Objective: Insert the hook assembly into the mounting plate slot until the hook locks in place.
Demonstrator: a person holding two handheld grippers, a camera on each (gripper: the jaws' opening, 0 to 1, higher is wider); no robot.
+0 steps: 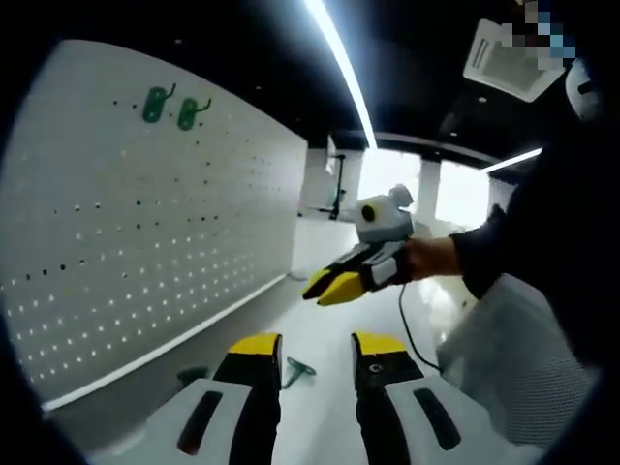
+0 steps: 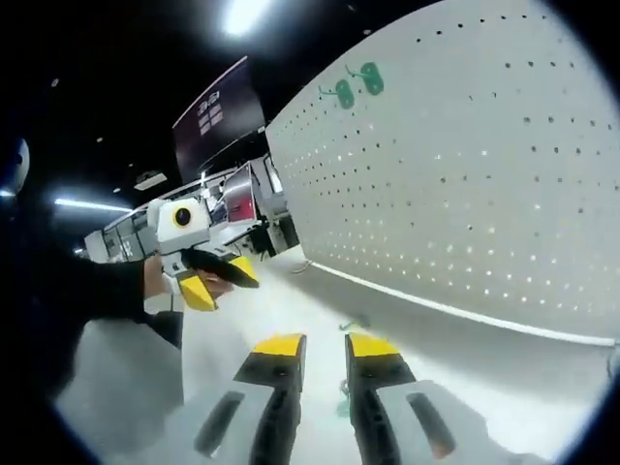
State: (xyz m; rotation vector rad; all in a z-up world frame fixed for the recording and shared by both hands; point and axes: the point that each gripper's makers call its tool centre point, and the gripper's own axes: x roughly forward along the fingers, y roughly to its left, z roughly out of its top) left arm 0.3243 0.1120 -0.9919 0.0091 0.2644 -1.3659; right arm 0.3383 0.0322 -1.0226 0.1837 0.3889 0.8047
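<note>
A white pegboard mounting plate (image 1: 145, 223) stands along the left, with two green hooks (image 1: 170, 108) hung near its top. On the white table lie one loose green hook (image 1: 298, 369) and a second green hook (image 1: 191, 374) by the board's foot. My left gripper (image 1: 317, 347) is open and empty above them. The right gripper (image 1: 337, 284), held in a hand, hovers farther out. In the right gripper view the pegboard (image 2: 484, 174) carries the hung hooks (image 2: 356, 85). A loose hook (image 2: 354, 323) lies ahead of my open right gripper (image 2: 325, 347), and the left gripper (image 2: 215, 278) floats at left.
The white table (image 1: 320, 329) runs along the pegboard's base. A person's dark sleeve (image 1: 523, 232) fills the right side. A cable (image 1: 412, 334) trails from the right gripper. Shelving and a dark sign (image 2: 218, 116) stand in the background.
</note>
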